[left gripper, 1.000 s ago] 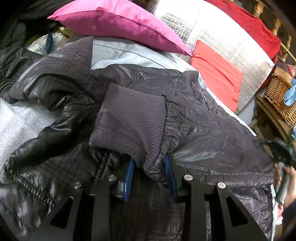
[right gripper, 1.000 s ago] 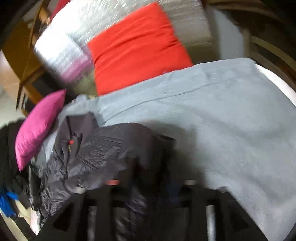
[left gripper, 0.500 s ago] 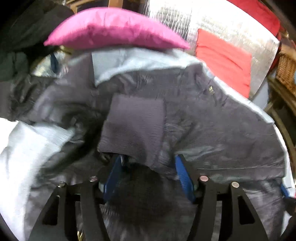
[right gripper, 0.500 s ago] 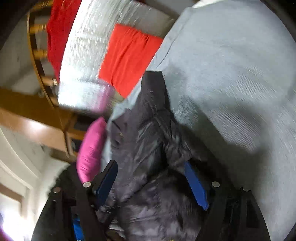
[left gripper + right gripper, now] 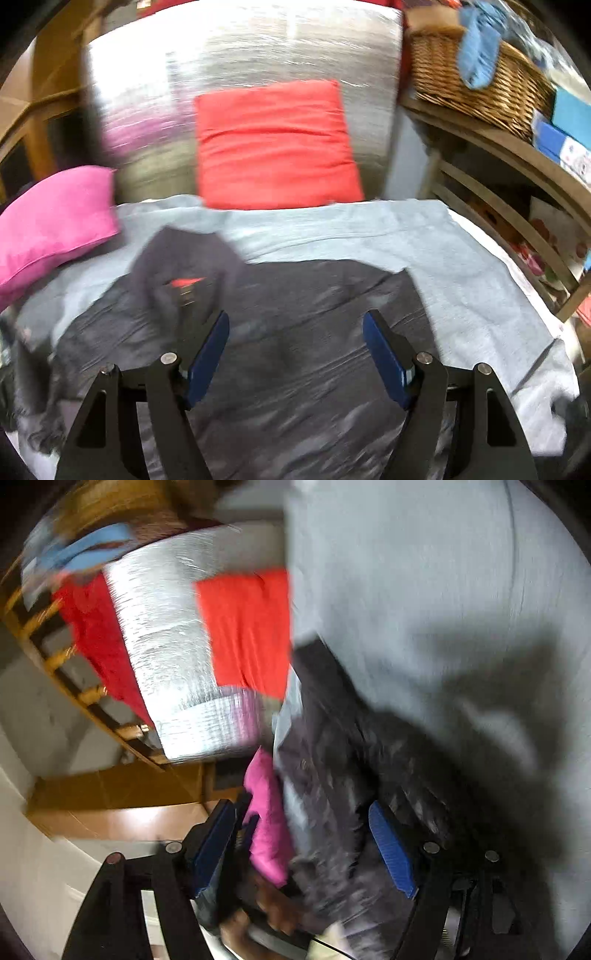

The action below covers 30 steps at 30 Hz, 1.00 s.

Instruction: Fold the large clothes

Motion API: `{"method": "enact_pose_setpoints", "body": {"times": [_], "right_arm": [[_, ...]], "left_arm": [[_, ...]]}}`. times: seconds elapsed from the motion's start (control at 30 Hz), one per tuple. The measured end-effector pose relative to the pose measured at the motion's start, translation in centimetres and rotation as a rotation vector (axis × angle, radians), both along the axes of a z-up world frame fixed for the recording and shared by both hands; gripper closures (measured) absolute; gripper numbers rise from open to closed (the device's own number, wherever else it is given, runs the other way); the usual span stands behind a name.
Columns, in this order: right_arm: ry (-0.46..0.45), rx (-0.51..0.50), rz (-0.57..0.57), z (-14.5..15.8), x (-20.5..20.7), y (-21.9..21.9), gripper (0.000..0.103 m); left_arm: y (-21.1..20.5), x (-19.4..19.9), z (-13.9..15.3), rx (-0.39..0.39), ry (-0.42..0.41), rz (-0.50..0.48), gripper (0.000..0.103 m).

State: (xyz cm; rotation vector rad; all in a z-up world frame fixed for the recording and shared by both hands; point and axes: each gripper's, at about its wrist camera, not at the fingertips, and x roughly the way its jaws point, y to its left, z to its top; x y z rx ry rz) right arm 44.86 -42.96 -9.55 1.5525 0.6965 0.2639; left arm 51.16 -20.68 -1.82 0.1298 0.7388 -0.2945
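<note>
Right, both grippers empty at this moment. Left gripper (image 5: 295, 350) has its blue-padded fingers spread wide, nothing between them, hovering over the dark shiny padded jacket (image 5: 295, 369). Right gripper (image 5: 301, 843) also has fingers spread; jacket fabric shows between the pads, but whether it's touching them or just lying behind, can't tell

Jacket lies roughly flat on the light grey bedsheet (image 5: 461, 266), collar end with a small red label toward the square red cushion (image 5: 273, 147) and the magenta pillow (image 5: 51, 225). Silver quilted foil panel (image 5: 240, 62) stands behind the cushion, woven wicker basket (image 5: 476, 77) on the wooden shelf off to the side

Looks like the gap between folds. My take on doing the next one well:
- pick two matching points on one edge, hem corner plus shoulder, not mid-panel
- pinch through the full thickness; slick shell will likely slide off a shallow bite
- lift both ends together, lay over, let the padding settle before letting go

Hard to read:
- both views motion-blurred, right one heavily and rolled sideways
- sleeves not clearly separable from the body
- near hem cut off behind the gripper frames
- brownish shape low in the right view, possibly a hand, not sure
</note>
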Motion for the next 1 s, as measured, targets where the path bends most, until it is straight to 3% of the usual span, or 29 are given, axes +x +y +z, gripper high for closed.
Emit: {"method": "enact_pose_setpoints", "body": {"times": [0.03,0.13,0.2,0.3,0.4,0.5,0.53,0.63,0.67,0.7,0.73,0.77,0.9,1.0], "right_arm": [[0.013,-0.027,-0.009,0.4,-0.7,-0.1,0.024],[0.043,0.074,0.084,-0.6,-0.1,2.1,0.024],[0.044,0.086,0.105,-1.2,1.1,3.9,0.024],[0.073,0.167,0.037,-3.7,2.7,4.8,0.024],[0.080,0.169,0.000,-4.7,4.5,4.4,0.028],[0.125,0.113,-0.013,-5.0,6.2,3.9,0.052],[0.150,0.112,-0.010,-5.5,6.5,3.6,0.065],[0.160,0.063,0.009,-6.1,6.6,3.6,0.082],[0.153,0.014,0.018,-5.8,6.7,3.6,0.085],[0.149,-0.023,0.022,-5.5,6.9,3.7,0.086],[0.144,-0.061,0.028,-5.1,7.1,3.7,0.087],[0.136,-0.119,0.036,-4.7,7.3,3.8,0.088],[0.113,-0.302,0.059,-3.4,7.0,3.4,0.090],[0.099,-0.365,0.057,-3.3,6.8,3.4,0.091]], "left_arm": [[-1.0,0.7,-0.5,0.014,0.002,-0.009,0.027],[-2.1,2.0,-1.9,0.023,0.043,0.001,0.028],[-2.1,2.2,-2.0,0.016,0.058,0.004,0.027],[-2.4,3.1,-2.2,0.010,0.070,-0.013,0.028],[-4.0,4.4,-2.4,0.023,0.095,-0.045,0.027],[-7.0,5.7,-3.1,0.053,0.129,-0.100,0.027],[-8.0,6.1,-3.4,0.069,0.136,-0.119,0.027],[-11.5,7.8,-5.0,0.146,0.168,-0.148,0.028],[-12.0,8.3,-5.5,0.160,0.177,-0.137,0.031],[-12.3,9.1,-6.4,0.184,0.196,-0.103,0.061],[-12.4,9.6,-7.2,0.197,0.224,-0.080,0.101],[-12.2,10.1,-7.9,0.200,0.250,-0.064,0.100],[-10.8,10.3,-9.7,0.191,0.217,-0.036,0.101],[-10.3,10.4,-10.3,0.182,0.185,-0.022,0.101]]}}
